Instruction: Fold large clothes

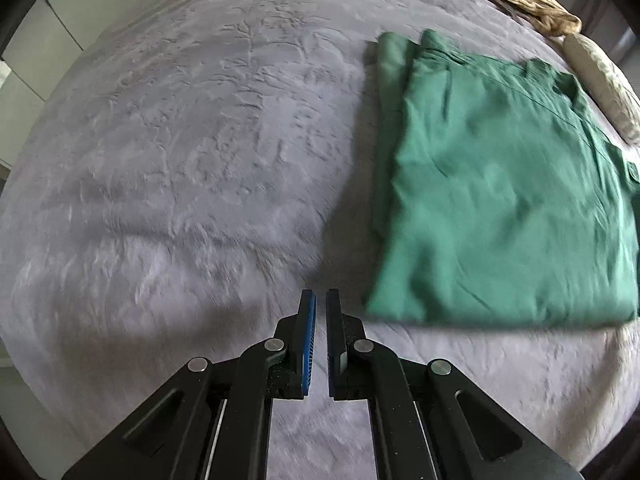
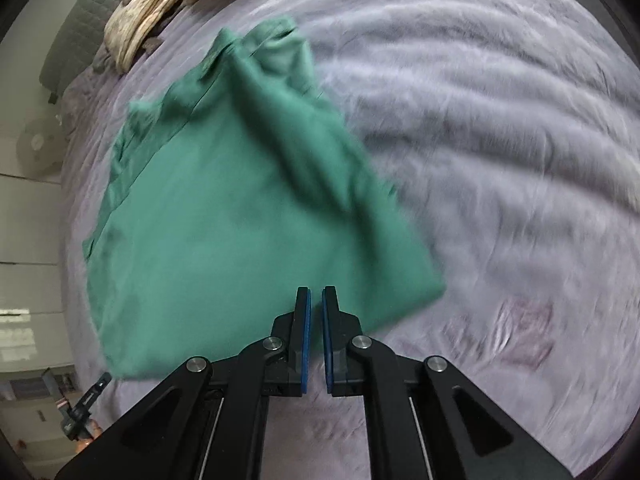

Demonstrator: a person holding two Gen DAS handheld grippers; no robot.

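Lying folded on the bedspread (image 1: 180, 160), green garment (image 1: 500, 200).

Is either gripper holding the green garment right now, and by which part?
Nothing is held. The left gripper and right gripper are both shut and empty; the green garment lies folded on the bed.

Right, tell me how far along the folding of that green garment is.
Done: the green garment lies folded into a rough rectangle on the grey bedspread, one strip showing along its side.
In hand: nothing. The left gripper and right gripper are both shut and empty, clear of the cloth.
Left: possibly another fold or some tidying, since the far end looks bunched in the right wrist view. The beige bedding by the headboard is unfolded.
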